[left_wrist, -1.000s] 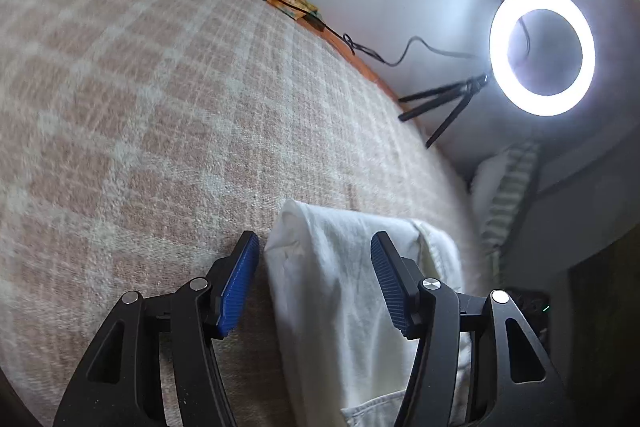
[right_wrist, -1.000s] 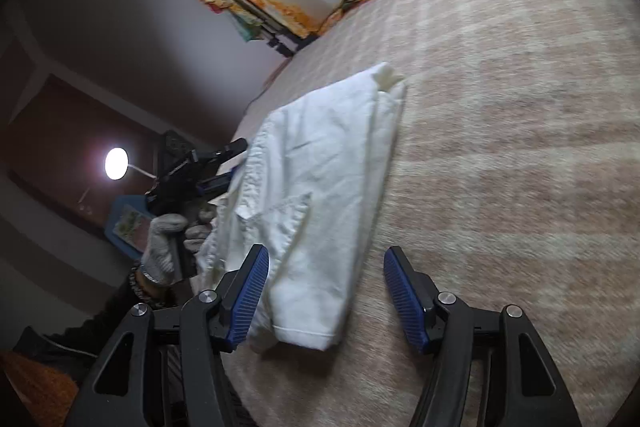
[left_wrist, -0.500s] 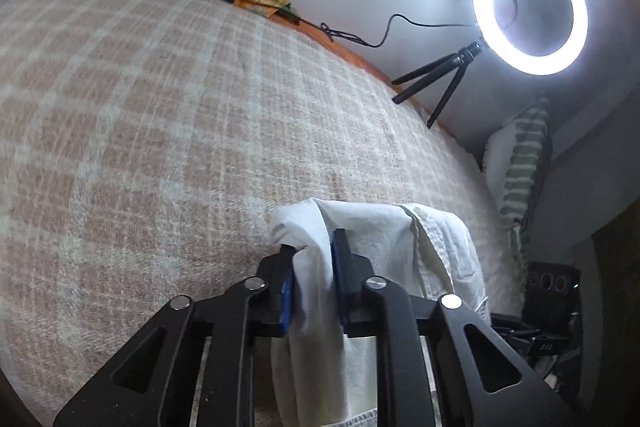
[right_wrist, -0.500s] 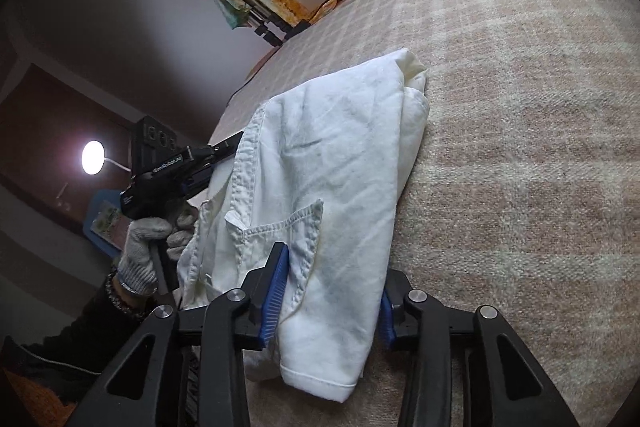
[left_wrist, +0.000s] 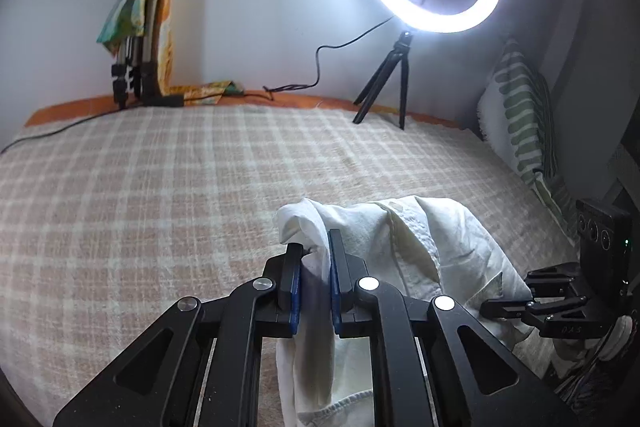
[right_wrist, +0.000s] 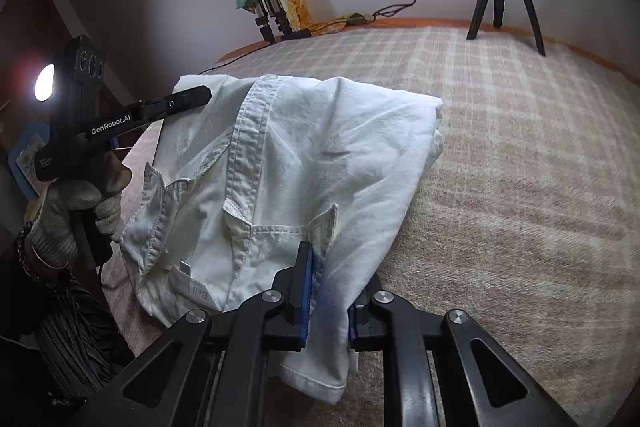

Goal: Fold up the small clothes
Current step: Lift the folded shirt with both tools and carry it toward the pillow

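On the checked bed cover (left_wrist: 168,195), a white shirt (right_wrist: 304,155) is gathered up at two edges: the lifting step of a fold. At the left, the left claw (left_wrist: 314,275) pinches one bunched edge, its jaws closing the last bit on cloth. At the right, the right claw (right_wrist: 326,291) is closing on the hem below the pocket. Next, I judge, both must carry the cloth across evenly. The shirt looks thin, creased, already doubled.

The left hand-held gripper (left_wrist: 314,277), jaws closing, pinches a white garment (left_wrist: 404,247) above the checked blanket (left_wrist: 140,195).
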Demonstrator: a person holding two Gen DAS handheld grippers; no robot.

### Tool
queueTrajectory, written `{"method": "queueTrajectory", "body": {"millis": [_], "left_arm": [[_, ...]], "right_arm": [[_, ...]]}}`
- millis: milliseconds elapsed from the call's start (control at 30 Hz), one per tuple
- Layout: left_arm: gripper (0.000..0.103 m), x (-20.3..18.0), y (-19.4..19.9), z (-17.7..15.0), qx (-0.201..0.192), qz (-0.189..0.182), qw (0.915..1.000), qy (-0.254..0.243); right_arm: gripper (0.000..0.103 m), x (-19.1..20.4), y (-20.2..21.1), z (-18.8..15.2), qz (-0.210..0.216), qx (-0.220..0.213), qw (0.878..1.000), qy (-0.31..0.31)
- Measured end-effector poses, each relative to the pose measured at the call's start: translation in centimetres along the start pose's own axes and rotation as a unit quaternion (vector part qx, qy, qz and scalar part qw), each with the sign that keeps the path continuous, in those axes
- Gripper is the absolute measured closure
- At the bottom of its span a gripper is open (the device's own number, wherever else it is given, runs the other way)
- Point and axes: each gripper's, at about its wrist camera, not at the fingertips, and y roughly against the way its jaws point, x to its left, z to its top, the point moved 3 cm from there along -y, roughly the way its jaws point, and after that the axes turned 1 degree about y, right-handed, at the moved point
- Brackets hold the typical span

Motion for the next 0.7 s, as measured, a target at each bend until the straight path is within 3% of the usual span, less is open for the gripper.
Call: {"method": "queueTrajectory", "body": {"millis": [267,700], "left_arm": [[0.094,-1.7,0.5,0.6,-0.015,-0.006,0.9997,-0.018],[0.097,-6.2,-1.0,3.1,-0.025,-0.038,0.9974,-0.055]], "right_arm": [[0.093,0.4,2.3,0.3,-0.021,-0.025,0.999,0.01],[0.095,-2.8,6.2,1.8,-0.049,-0.064,0.997,-0.02]]}}
